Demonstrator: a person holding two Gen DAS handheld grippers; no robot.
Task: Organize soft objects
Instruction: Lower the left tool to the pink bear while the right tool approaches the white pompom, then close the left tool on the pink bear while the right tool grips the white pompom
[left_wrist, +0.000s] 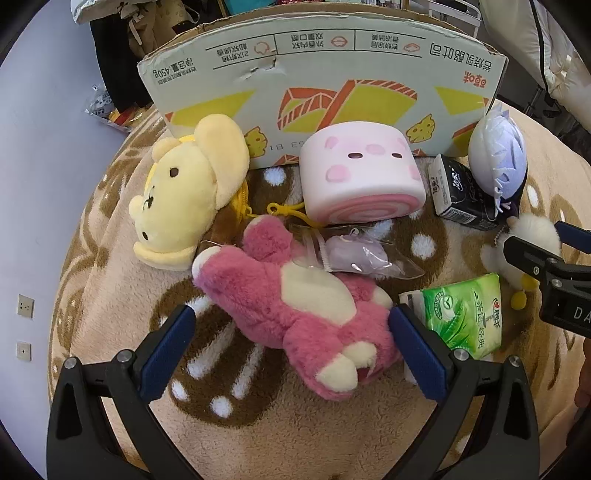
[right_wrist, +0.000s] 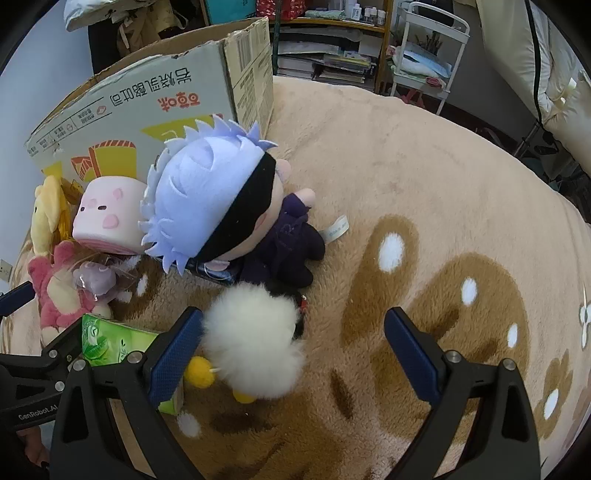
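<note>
My left gripper (left_wrist: 291, 343) gapes around the pink bear (left_wrist: 295, 306); right gripper (right_wrist: 291, 350) released; I'd squeeze mid-body

Between the left gripper's (left_wrist: 291, 345) spread fingers lies the pink plush bear (left_wrist: 295, 299); green tissue pack (left_wrist: 465, 314) just right, printed cardboard box (left_wrist: 321, 77) behind.

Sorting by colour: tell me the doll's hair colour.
Pale lavender-blue hair, clearest in the right wrist view.

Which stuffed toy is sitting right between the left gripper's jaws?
The pink bear plush. It lies between the open left gripper jaws, while the yellow bear plush and the white-haired doll lie farther back.
</note>
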